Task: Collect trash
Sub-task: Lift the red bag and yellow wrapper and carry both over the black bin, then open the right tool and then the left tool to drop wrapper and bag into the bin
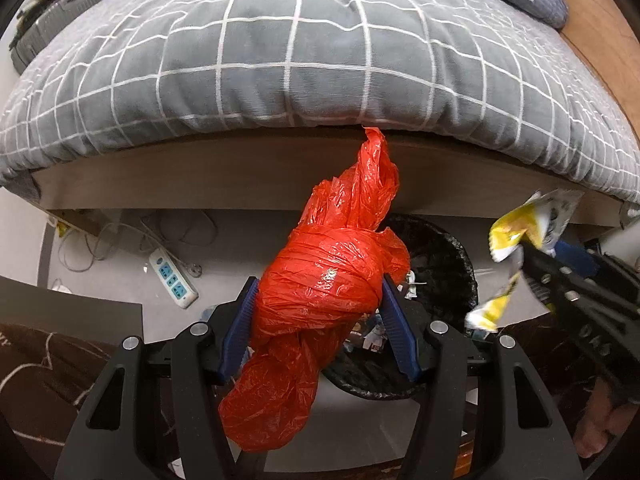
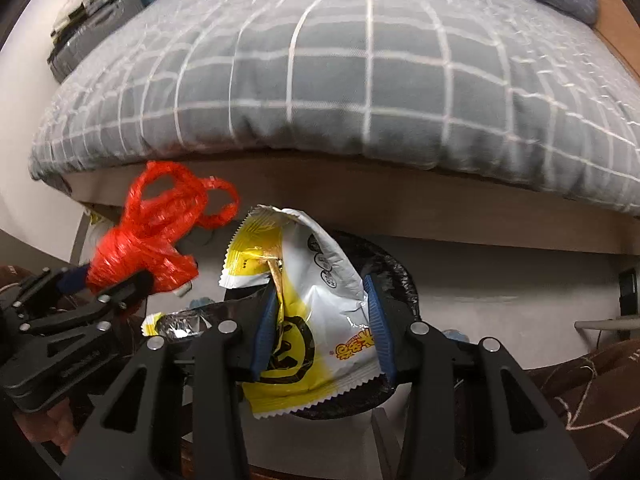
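Observation:
My left gripper [image 1: 318, 312] is shut on a knotted red plastic bag [image 1: 320, 292], held above the left side of a black-lined trash bin [image 1: 444, 252] on the floor. It also shows in the right wrist view [image 2: 148, 240]. My right gripper [image 2: 320, 320] is shut on a yellow and white snack wrapper [image 2: 316, 320], held over the same bin [image 2: 392, 276]. The wrapper also shows at the right of the left wrist view [image 1: 520, 236]. Trash lies inside the bin.
A bed with a grey checked quilt [image 1: 320, 52] and a wooden frame [image 1: 200, 176] stands just behind the bin. A white power strip [image 1: 174, 280] and cables lie on the floor at the left. Brown fabric [image 2: 592, 392] lies at the lower right.

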Tool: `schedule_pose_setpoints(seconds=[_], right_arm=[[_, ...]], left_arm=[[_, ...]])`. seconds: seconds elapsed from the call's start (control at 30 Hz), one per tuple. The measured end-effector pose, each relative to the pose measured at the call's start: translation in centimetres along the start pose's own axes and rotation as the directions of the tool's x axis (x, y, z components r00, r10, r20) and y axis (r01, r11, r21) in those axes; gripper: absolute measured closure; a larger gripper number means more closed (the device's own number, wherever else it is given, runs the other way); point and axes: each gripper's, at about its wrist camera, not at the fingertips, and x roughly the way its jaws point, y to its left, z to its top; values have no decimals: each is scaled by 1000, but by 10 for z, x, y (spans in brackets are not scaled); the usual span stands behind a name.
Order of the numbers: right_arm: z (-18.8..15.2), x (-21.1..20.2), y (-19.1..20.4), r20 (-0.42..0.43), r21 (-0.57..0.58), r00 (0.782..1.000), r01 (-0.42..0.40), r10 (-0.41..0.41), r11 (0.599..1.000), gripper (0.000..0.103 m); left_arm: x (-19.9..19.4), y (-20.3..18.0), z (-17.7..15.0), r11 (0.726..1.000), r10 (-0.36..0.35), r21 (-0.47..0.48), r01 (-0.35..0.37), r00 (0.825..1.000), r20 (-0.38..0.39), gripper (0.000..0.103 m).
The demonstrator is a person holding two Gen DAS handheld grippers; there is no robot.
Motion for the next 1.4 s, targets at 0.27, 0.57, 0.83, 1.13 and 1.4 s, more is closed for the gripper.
schedule_pose_setpoints(seconds=[0.27, 0.57, 0.83, 1.13, 1.4], right_arm=[[7, 11, 16, 5, -25, 999, -49, 49, 998, 45], [-1, 14, -11, 12, -10, 1000, 28, -27, 1000, 22], [-9, -1, -56, 47, 87, 993, 100, -104, 991, 8], [-13, -14, -103, 56, 187, 986, 144, -157, 972, 7], [-15, -15, -109, 56, 183, 987, 140, -153, 973, 7]], left_arm=[[14, 13, 6, 1000, 24, -6, -24, 1000, -19, 45], [21, -14, 12, 999, 12, 32, -11, 999, -34, 45], [22, -59, 18, 994, -24, 109, 28, 999, -33, 45], [26, -99, 17, 984, -52, 166, 59, 997, -50, 45], [35, -104, 13, 984, -31, 173, 36, 999, -30, 28]])
